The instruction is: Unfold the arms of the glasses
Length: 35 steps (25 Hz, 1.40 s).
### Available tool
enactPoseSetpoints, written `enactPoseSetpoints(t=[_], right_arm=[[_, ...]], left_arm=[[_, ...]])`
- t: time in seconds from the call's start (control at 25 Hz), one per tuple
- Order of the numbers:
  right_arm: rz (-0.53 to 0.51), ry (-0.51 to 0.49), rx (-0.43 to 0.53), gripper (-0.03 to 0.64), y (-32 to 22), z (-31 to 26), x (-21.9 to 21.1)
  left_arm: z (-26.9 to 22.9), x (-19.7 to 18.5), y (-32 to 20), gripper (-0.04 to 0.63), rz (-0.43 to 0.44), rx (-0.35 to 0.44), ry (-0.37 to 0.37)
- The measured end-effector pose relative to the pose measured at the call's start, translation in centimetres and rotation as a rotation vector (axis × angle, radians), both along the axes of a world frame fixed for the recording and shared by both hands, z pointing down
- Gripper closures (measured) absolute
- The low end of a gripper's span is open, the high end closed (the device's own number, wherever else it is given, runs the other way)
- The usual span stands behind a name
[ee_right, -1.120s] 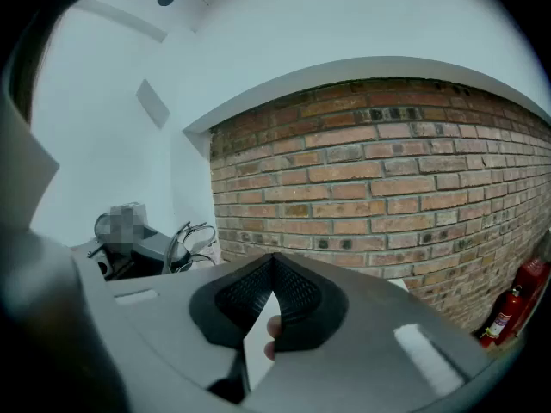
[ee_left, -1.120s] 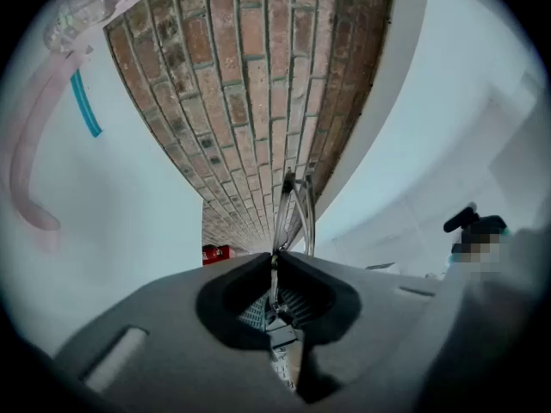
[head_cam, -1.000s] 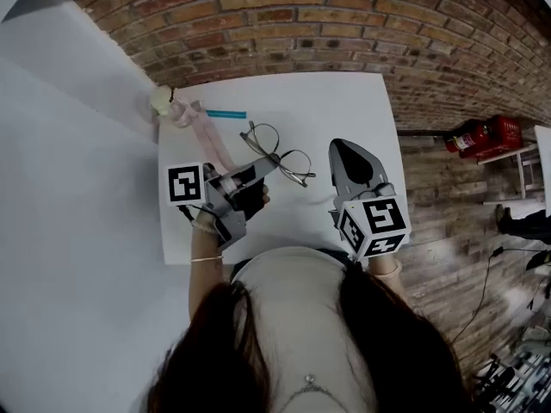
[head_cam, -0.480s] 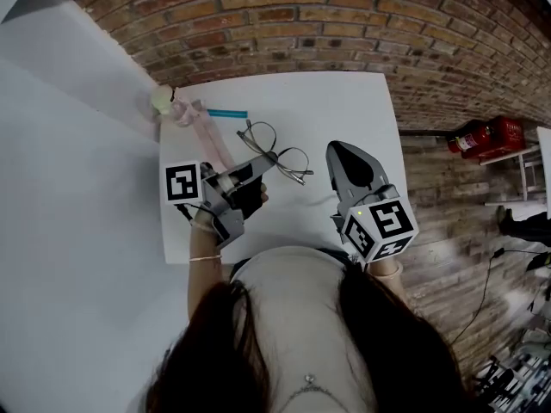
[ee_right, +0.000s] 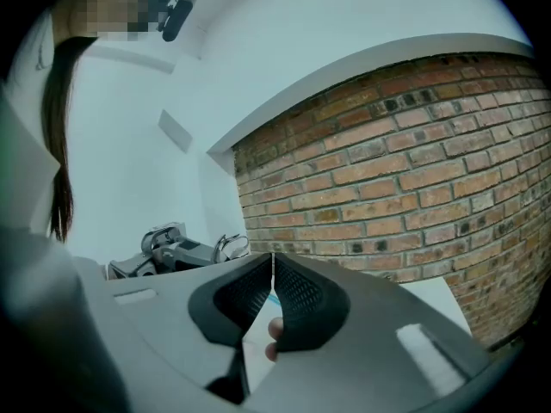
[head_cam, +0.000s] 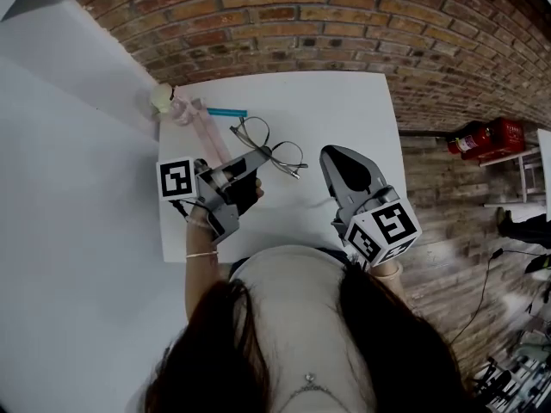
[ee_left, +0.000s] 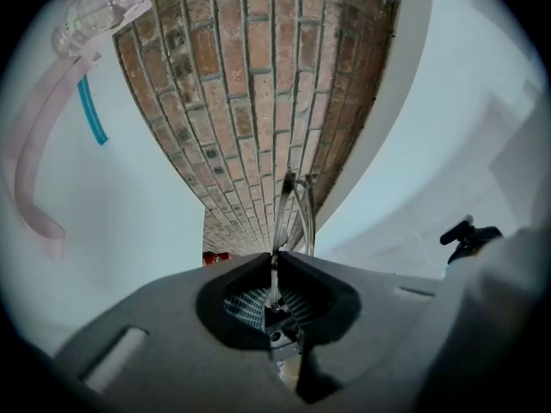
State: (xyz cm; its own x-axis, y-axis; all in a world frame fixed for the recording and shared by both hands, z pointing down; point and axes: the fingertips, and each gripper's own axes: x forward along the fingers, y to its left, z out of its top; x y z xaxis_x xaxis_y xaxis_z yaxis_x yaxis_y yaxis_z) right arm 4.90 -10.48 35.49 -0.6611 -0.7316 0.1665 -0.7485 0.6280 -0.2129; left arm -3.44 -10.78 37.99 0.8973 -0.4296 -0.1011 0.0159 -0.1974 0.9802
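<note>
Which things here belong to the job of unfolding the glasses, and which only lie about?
For the job: glasses; left gripper, jaws shut on them; right gripper, jaws shut, empty.

Lying about: pink strap; blue stick; bottle; extinguisher on the floor.

— What's on the table (head_cam: pixel 344 119)?
— A blue stick (head_cam: pixel 225 113) beside a pink strap (head_cam: pixel 207 136), at the far left corner.
— And off it?
— Brick wall (head_cam: pixel 301 24); something red (head_cam: pixel 482 136) on the right.
</note>
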Motion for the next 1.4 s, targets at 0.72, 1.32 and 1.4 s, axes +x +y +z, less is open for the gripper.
enactPoseSetpoints(t=[0.72,1.32,1.4], right_arm=[[-0.139,0.009,-0.006,0.589,1.8,0.7,-2.0],[-0.243,0.035,-0.034,0.569,3.0,1.9,-3.5],[-0.259,0.039,-0.037,0.569,3.2,2.1,-3.6]], left_arm=[[-0.3,-0.4,-0.5,0.574,-0.007,0.006,0.012],[0.1,-0.1,-0.1,0.574,0.025,-0.001,0.011],[0.2,0.0,0.1,0.574,0.033,-0.002,0.012]])
